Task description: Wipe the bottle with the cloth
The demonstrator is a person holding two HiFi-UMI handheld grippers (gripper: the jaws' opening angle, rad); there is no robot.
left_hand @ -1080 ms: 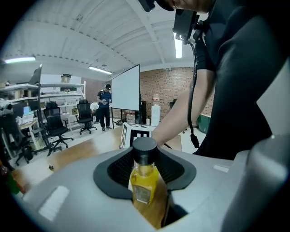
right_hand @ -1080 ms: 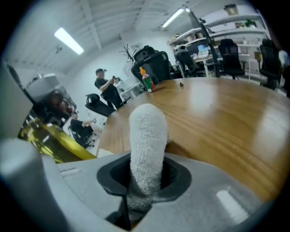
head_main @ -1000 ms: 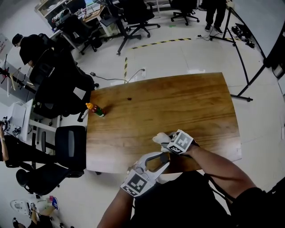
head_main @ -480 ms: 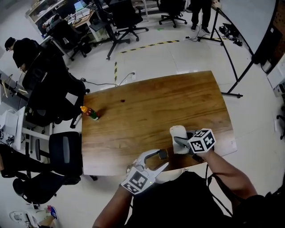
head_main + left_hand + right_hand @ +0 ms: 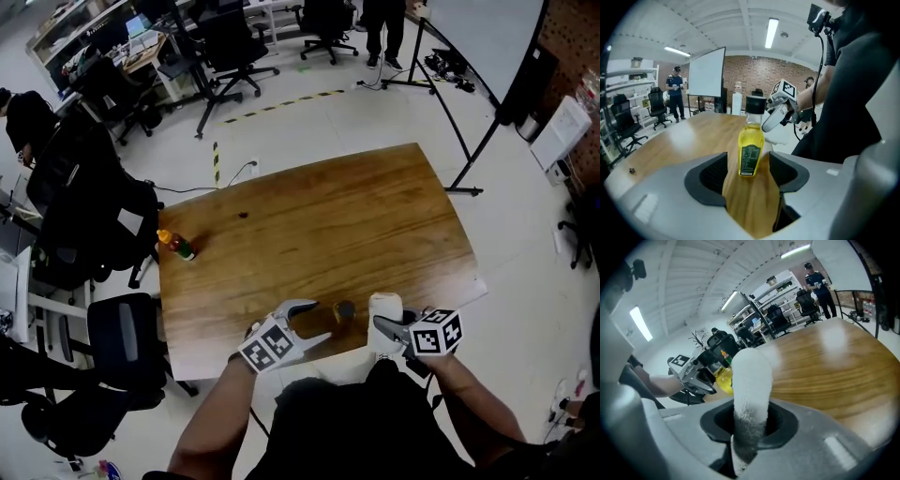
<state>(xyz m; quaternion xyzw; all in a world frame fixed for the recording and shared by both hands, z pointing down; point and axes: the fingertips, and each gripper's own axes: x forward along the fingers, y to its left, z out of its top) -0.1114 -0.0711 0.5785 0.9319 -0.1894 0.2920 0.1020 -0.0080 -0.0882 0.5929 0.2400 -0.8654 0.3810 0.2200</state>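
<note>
Room: wooden table (image 5: 375, 216) — office chairs (image 5: 122, 333) around it.
Left gripper (image 5: 322, 321): jaws just opened wide — bottle (image 5: 751, 150) stands free between them.
Right gripper (image 5: 751, 420): clamps cloth (image 5: 750, 380), now shifted right of bottle.

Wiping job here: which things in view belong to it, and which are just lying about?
In the job:
- yellow plastic bottle with black cap, upright between the left tool's jaws, which have just been opening
- white cloth, clamped in the right tool

Lying about:
- small orange-capped bottle at the wooden table's left edge
- black office chair beside the table
</note>
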